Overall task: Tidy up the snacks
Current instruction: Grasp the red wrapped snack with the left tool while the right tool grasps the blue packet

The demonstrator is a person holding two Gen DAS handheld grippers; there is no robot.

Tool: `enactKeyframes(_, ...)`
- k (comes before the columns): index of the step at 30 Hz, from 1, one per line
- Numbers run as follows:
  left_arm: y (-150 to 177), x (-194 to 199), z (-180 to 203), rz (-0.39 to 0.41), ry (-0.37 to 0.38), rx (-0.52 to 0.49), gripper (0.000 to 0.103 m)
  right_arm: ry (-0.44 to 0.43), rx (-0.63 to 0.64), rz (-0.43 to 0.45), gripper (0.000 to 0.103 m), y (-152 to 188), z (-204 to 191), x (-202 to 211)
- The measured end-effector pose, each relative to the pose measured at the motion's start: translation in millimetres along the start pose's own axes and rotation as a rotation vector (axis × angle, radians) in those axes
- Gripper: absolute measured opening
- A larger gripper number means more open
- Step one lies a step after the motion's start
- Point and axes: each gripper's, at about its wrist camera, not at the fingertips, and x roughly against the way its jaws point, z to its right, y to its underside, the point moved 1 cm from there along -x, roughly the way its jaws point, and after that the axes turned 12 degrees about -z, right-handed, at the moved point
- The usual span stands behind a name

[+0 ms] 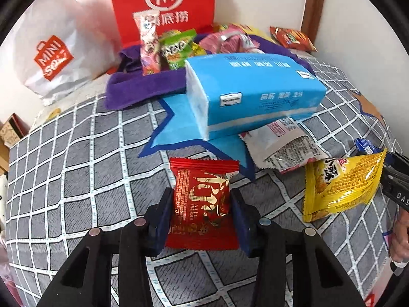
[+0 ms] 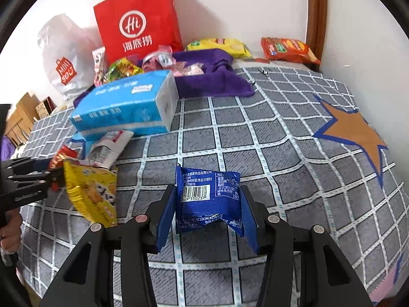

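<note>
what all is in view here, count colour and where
red snack packet: 1, red and gold, in left jaws
blue snack packet: 1, blue, crumpled, in right jaws
yellow snack packet: 1, yellow, between the two grippers
white snack packet: 1, white, partly under tissue pack
tissue pack: 1, light blue, mid bed
purple cloth: 1, purple, behind tissue pack
mixed snacks: several, pink and green, on purple cloth
orange snack bag: 1, far right by wall
yellow snack bag: 1, behind purple cloth
red paper bag: 1, against wall
white bag: 1, left of red paper bag
bedspread: 1, grey checked, stars
left gripper: black, shut
right gripper: black, shut
</note>
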Motion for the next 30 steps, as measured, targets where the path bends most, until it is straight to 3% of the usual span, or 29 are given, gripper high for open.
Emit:
enactKeyframes(4, 7, -1, 2, 0.062, -0.013, 0.007, 0.044, 0.033, 0.025, 0.004, 0.051, -2, -3, -7)
enactKeyframes(8, 6, 0, -4, 0.06, 0.03, 0.037, 0.043, 0.025, 0.042, -0.002, 0.051, -3, -2, -9)
enactKeyframes(13, 7, -3, 2, 0.06, -0.004, 0.015, 0.047, 0.029, 0.055, -0.017, 0.054, -4, -4, -13)
enactKeyframes(24, 8, -2, 2, 0.061, 0.004, 0.028, 0.048, 0.011, 0.075, -0.028, 0.065, -4, -7, -15)
enactKeyframes(30, 9, -2, 2, 0.062, 0.007, 0.029, 0.048, 0.013, 0.079, -0.028, 0.065, -4, -8, -14)
